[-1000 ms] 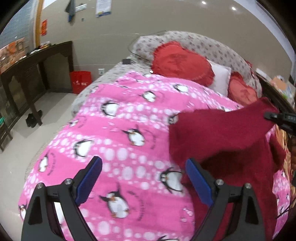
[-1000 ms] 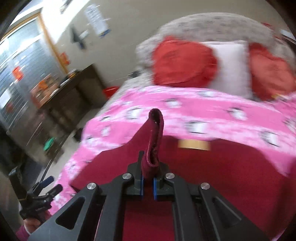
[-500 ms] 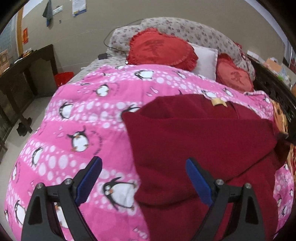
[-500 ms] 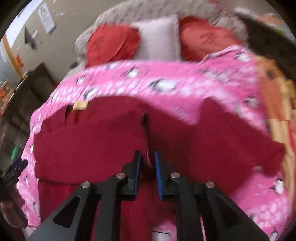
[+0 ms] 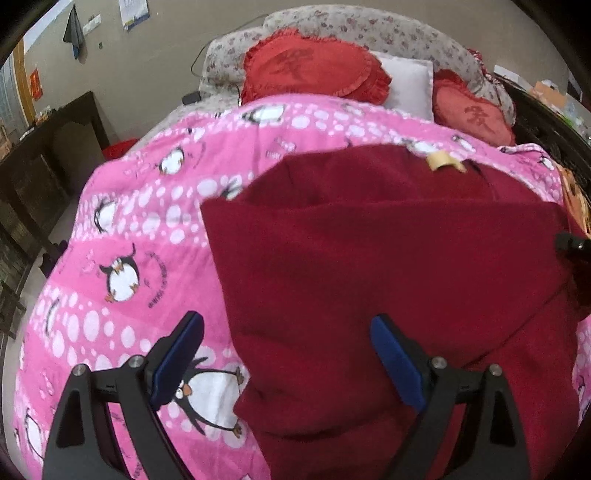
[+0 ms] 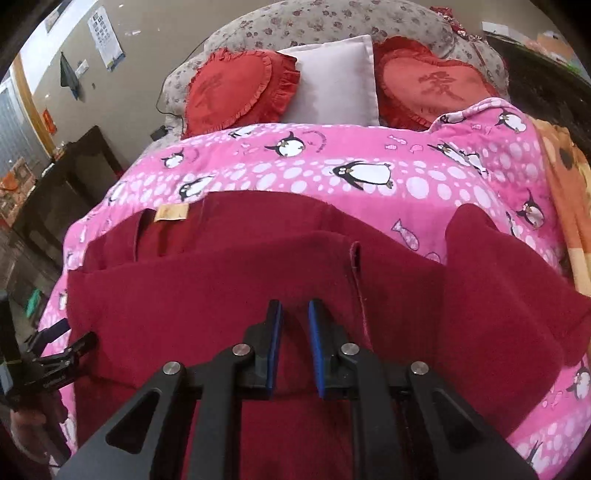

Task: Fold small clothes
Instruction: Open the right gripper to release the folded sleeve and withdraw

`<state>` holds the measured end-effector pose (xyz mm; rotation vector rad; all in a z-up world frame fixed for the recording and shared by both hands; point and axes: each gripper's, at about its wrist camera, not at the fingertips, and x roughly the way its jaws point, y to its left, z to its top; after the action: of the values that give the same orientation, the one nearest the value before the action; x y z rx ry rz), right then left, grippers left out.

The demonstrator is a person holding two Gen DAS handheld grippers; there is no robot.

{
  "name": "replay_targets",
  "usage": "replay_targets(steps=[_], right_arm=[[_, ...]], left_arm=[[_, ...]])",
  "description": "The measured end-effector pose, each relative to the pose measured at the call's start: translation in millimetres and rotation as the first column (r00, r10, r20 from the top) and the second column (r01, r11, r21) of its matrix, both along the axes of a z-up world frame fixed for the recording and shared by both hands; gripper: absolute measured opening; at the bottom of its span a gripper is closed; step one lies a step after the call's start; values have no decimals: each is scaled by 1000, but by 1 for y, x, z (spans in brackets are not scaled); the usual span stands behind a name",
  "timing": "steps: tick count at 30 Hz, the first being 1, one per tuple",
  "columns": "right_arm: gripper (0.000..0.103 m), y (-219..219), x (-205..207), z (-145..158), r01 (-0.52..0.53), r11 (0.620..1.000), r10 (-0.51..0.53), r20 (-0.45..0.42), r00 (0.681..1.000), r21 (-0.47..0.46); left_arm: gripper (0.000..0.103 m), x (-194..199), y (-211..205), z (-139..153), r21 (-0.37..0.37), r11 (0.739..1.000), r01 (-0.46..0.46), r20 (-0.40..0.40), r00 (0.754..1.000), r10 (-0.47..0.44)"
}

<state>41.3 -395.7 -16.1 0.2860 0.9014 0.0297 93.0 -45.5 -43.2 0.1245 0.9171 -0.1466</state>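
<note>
A dark red garment (image 5: 388, 266) lies on the pink penguin blanket (image 5: 147, 229), one sleeve folded across its body, a tan neck label (image 5: 441, 160) at its far edge. My left gripper (image 5: 288, 350) is open wide just above the garment's left edge, empty. My right gripper (image 6: 295, 332) hovers over the folded sleeve (image 6: 221, 280), its jaws slightly apart with nothing between them. The garment's other sleeve (image 6: 491, 273) lies spread to the right. The left gripper also shows in the right wrist view (image 6: 70, 343).
Two red heart cushions (image 6: 236, 96) and a white pillow (image 6: 336, 85) lean on the floral headboard (image 6: 332, 22). An orange blanket (image 6: 565, 206) lies at the right. A dark wooden table (image 5: 44, 155) stands left of the bed.
My right gripper carried the sleeve across the garment, laid it flat and opened off it. My left gripper moved in toward the garment's left edge, staying open.
</note>
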Motion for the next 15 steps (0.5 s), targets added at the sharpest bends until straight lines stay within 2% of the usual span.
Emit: replay_targets(steps=[2, 7, 10, 12, 15], right_arm=[[0, -17, -10, 9, 33, 999, -34, 18, 999, 14], [1, -84, -50, 20, 137, 982, -142, 34, 989, 131], [3, -133, -76, 23, 223, 951, -236, 35, 971, 216], [9, -160, -89, 22, 289, 931, -303, 29, 953, 223], [10, -199, -106, 20, 368, 891, -388, 27, 921, 265]], left_arm=[[94, -4, -2, 9, -3, 1000, 6, 24, 1000, -6], [94, -8, -11, 23, -36, 999, 28, 47, 999, -27], [94, -10, -20, 25, -30, 999, 44, 50, 998, -43], [94, -10, -25, 24, -24, 998, 50, 45, 998, -49], [95, -11, -30, 22, -25, 998, 54, 39, 998, -53]])
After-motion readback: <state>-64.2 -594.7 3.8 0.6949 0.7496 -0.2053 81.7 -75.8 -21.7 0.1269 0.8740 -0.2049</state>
